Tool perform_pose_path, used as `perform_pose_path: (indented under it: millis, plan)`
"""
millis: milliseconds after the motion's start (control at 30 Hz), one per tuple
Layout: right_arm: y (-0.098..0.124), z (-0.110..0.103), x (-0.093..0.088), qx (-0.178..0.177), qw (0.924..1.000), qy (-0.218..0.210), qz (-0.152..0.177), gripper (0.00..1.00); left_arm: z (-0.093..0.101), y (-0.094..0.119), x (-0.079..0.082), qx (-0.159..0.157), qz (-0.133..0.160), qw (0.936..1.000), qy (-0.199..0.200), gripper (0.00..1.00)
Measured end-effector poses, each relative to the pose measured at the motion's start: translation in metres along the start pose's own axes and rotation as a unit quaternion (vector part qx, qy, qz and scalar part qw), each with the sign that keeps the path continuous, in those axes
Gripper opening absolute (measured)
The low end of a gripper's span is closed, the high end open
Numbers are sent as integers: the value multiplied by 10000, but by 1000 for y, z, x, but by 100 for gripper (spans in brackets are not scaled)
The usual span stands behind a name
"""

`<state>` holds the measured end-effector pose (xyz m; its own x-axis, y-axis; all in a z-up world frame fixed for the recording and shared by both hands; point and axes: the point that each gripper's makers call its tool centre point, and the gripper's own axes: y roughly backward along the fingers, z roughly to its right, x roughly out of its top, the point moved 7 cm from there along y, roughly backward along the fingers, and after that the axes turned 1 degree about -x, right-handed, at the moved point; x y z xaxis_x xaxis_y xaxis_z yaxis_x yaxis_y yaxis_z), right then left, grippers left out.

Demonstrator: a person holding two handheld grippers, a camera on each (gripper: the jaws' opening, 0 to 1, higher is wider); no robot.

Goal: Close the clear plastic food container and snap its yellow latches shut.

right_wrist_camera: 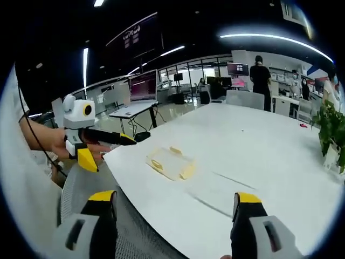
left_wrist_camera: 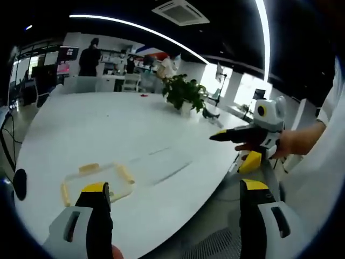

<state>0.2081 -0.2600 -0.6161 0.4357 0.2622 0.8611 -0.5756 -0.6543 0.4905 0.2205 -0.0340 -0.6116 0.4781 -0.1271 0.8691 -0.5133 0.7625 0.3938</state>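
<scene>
In the left gripper view, the left gripper [left_wrist_camera: 175, 191] is seen with its two yellow-tipped fingers [left_wrist_camera: 95, 188] spread wide apart; nothing is held between them and nothing is touched. One clear plastic food container [left_wrist_camera: 97, 181] is seen lying flat on the white table [left_wrist_camera: 129, 135], near the table's edge, just above and behind the left-hand finger. Three of its yellow latches [left_wrist_camera: 89, 168] can be counted around its rim; a fourth side is hidden by the finger. Whether the lid is fully seated cannot be told. The right gripper [left_wrist_camera: 223, 136] is seen coming in from the right, held in a person's hand [left_wrist_camera: 285, 143] past the table's edge, well apart from the container. Its dark jaws appear drawn close together at the tips, with nothing gripped. One potted plant [left_wrist_camera: 183, 93] is seen standing further along the table.

In the right gripper view, the right gripper's two yellow-tipped fingers [right_wrist_camera: 248, 198] are seen set wide apart and empty, poised over the table's near edge. The container lies on the table a little way in from that edge, well apart from both fingers, and three yellow latches can be counted on it. The left gripper is seen at the left, held in a hand off the table, near the container but not touching it. How far its jaws are opened cannot be told from this side-on angle.
</scene>
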Motion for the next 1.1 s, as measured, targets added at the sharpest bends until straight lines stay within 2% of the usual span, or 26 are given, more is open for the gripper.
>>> perform_pose_path:
  millis: [133,333,700,1100]
  plan:
    - [-9,-4,3,75,9999,94,-108,89,-8,2,2,3,-21,10000,-29,99]
    - [-21,-9,13,193,9997,158,-20,88,-15,6,4,33,-49,10000,-68,99]
    - [-39,-7,27,221,9995,242,31,86,-34,15,4,133,-7,9999,17,98]
    - [-56,-7,35,219,9992,340,-13,85,-56,15,12,105,-41,9999,-81,98]
